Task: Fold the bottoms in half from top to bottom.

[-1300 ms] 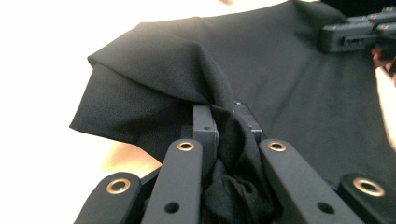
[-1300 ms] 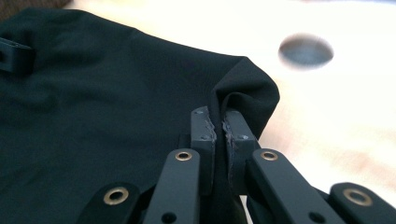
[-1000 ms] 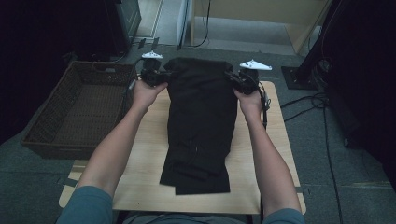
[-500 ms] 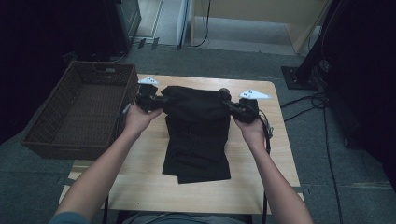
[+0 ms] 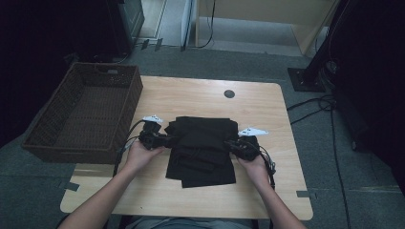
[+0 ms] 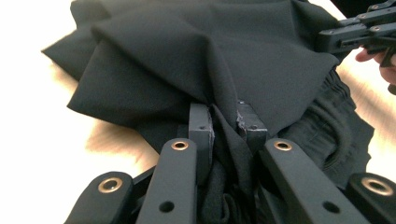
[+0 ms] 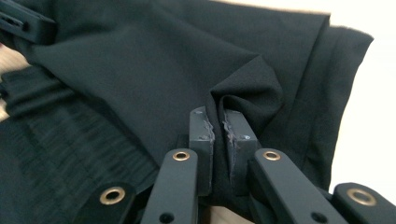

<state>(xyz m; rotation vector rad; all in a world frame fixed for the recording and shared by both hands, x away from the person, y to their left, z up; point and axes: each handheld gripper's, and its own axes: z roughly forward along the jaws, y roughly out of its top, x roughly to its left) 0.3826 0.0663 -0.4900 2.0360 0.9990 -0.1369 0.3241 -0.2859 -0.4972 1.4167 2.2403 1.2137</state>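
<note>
Now the black garment (image 5: 201, 150) lies folded in half on the worktop (image 5: 191, 98), where a second ago it was stretched long toward the person with its far end held up near the far edge; both hands have brought that end down and toward the person, laying it over the near part, so the cloth is a short, roughly square bundle in the middle of the worktop. That suggests the fold is made and the next thing is to let go, and the left gripper (image 5: 160, 140) bears this out: its jaws have just been opening a little, though in the left gripper view a twist of fabric is between the pads (image 6: 201, 126) and looks still caught there. The right gripper (image 5: 237, 144) is pinching a fold of the cloth tightly, pads nearly meeting. The high view gives the layout: the garment between the two hands, the wicker basket (image 5: 45, 140) beside the worktop's left edge, a small dark disc (image 5: 229, 93) near the far edge. The gripper views give what it cannot, namely how each pinch gathers the top layer into a peak, and an elastic-looking waistband (image 6: 334, 135) lying under the folded-over layer.
</note>
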